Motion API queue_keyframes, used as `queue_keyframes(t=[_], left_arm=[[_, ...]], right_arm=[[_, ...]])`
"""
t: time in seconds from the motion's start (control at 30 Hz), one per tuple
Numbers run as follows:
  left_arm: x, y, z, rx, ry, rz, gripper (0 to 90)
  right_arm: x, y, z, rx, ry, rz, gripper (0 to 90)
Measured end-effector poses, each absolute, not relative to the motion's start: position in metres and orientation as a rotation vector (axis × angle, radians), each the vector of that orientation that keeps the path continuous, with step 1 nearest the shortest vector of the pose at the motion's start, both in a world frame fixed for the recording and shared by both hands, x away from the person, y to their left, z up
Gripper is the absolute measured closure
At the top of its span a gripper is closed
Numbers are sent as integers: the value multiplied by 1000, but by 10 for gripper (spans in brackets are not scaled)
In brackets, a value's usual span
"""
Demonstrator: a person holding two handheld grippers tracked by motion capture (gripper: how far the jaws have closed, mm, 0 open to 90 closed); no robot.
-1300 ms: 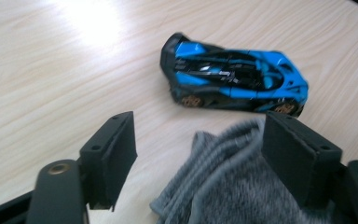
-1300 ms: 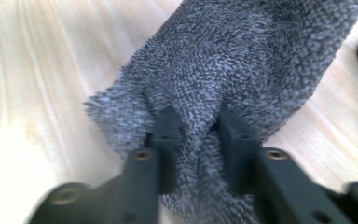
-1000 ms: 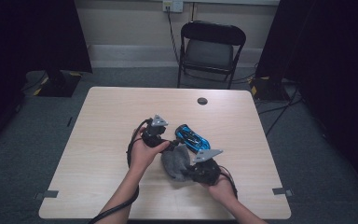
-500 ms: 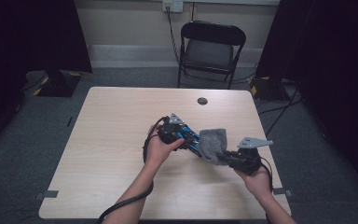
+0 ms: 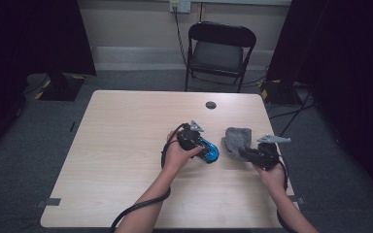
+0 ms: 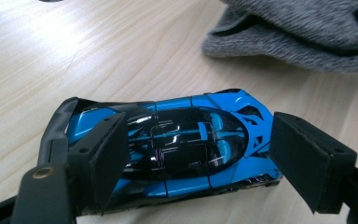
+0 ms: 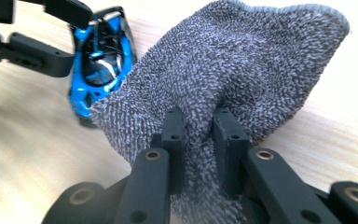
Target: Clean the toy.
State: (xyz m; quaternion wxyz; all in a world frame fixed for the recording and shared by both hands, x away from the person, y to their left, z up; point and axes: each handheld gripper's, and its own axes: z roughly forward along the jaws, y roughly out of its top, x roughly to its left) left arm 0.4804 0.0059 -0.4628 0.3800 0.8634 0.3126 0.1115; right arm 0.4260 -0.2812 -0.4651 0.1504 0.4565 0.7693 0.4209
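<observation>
A blue and black toy car (image 6: 182,140) lies on its wheels on the table between the pads of my left gripper (image 6: 198,144), which press on its two ends. In the high view this gripper (image 5: 201,145) and the car (image 5: 210,153) sit right of the table's middle. My right gripper (image 7: 199,126) is shut on a bunched fold of a grey knitted cloth (image 7: 242,60). In the high view the right gripper (image 5: 252,154) holds the cloth (image 5: 235,138) just right of the car, apart from it. The cloth's edge (image 6: 298,32) lies beyond the car.
The light wooden table (image 5: 126,145) carries a small dark round disc (image 5: 211,105) near its far edge. A black folding chair (image 5: 221,48) stands behind the table. Cables trail from both grippers over the table's front edge.
The right gripper has pulled the grey cloth off to the right, away from the car. The left gripper and the car have shifted right and slightly nearer the front.
</observation>
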Motion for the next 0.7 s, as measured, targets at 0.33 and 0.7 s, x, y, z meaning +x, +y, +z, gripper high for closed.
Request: queue_keyframes(t=[0.33, 0.7], left_arm=[[480, 4, -473, 2237, 777, 386, 166], [480, 3, -479, 2204, 837, 401, 63]], right_arm=[[432, -273, -483, 1308, 2242, 1161, 754], [430, -266, -491, 1299, 2254, 1129, 652]])
